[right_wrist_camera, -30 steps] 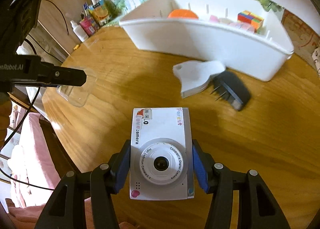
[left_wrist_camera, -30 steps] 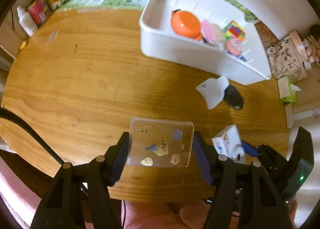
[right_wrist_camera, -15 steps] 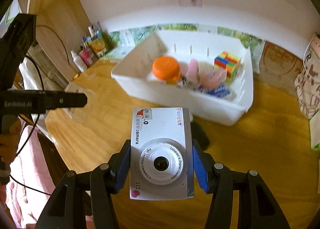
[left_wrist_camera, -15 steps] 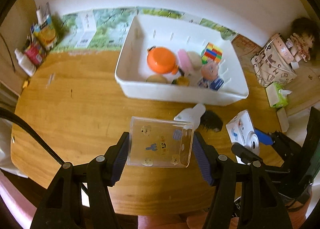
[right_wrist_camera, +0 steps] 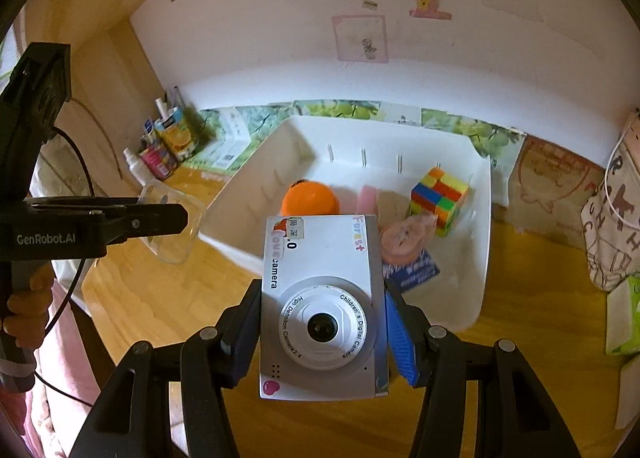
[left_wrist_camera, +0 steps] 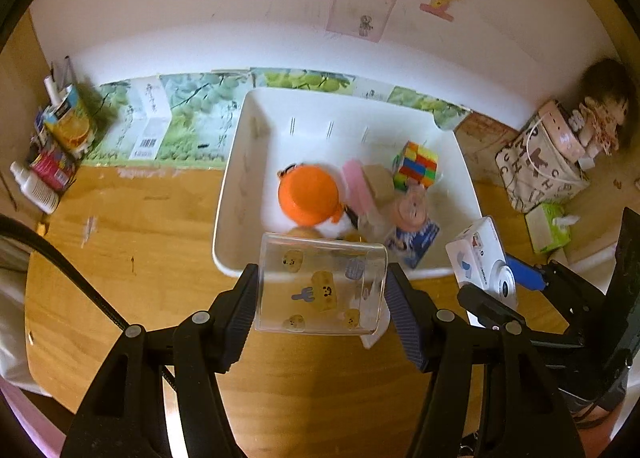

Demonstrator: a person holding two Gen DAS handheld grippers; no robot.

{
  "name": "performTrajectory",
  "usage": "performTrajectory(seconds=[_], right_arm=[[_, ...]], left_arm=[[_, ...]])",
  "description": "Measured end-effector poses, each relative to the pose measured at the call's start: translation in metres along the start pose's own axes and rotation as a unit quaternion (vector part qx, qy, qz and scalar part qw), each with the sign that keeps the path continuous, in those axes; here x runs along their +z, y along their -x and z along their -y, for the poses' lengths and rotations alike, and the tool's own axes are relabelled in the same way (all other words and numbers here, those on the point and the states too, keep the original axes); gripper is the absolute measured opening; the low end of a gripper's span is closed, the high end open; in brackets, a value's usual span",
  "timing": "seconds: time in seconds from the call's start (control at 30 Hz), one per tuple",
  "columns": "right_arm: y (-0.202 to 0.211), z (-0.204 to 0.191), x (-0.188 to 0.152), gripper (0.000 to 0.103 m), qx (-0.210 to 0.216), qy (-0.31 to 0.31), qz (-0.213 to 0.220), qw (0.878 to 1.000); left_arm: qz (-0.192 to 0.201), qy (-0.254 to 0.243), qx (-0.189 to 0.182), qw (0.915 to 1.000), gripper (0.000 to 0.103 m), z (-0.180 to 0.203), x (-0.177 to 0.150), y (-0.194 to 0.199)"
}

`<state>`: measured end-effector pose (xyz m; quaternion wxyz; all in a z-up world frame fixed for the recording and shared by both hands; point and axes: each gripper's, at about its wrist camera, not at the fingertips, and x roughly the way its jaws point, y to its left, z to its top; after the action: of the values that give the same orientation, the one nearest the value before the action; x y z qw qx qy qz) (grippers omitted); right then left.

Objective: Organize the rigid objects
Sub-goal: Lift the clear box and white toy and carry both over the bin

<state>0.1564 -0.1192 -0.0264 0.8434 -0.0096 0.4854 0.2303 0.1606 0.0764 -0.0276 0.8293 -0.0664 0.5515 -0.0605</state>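
My left gripper point(left_wrist_camera: 320, 292) is shut on a clear plastic box with cartoon stickers point(left_wrist_camera: 320, 290) and holds it in the air over the near wall of the white bin point(left_wrist_camera: 234, 185). My right gripper point(right_wrist_camera: 322, 316) is shut on a white children's toy camera point(right_wrist_camera: 322, 310) and holds it above the bin's near wall point(right_wrist_camera: 478, 298). The camera also shows in the left wrist view point(left_wrist_camera: 482, 258), and the clear box in the right wrist view point(right_wrist_camera: 174, 230). The bin holds an orange round toy point(left_wrist_camera: 308, 195), a colour cube point(left_wrist_camera: 416, 163), a pink toy point(left_wrist_camera: 410, 207) and a blue packet point(left_wrist_camera: 414, 242).
The bin stands on a wooden table point(left_wrist_camera: 128, 278) against a white wall. Cartons and bottles point(left_wrist_camera: 60, 145) crowd the back left corner. A patterned bag point(left_wrist_camera: 540, 161), a doll point(left_wrist_camera: 600, 109) and a green tissue pack point(left_wrist_camera: 548, 225) are on the right.
Both grippers have risen and moved toward the bin with their loads. The white piece and black plug on the table have dropped out of sight beneath them.
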Motion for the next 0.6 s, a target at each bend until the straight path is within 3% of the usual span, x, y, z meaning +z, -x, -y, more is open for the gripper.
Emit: performTrajectory(seconds=[0.37,0.6], right_arm=[[-0.038,0.018,0.040,0.057,-0.012,-0.024,0.013,1.000],[-0.069,0.027,0.049,0.057,-0.021,-0.030,-0.002,0.999]], left_arm=[[0.007,-0.004,-0.016,0.9998,0.066,-0.009,0.044,-0.034],[0.018,-0.012,-0.034,0.9992,0.066,-0.014,0.058,-0.058]])
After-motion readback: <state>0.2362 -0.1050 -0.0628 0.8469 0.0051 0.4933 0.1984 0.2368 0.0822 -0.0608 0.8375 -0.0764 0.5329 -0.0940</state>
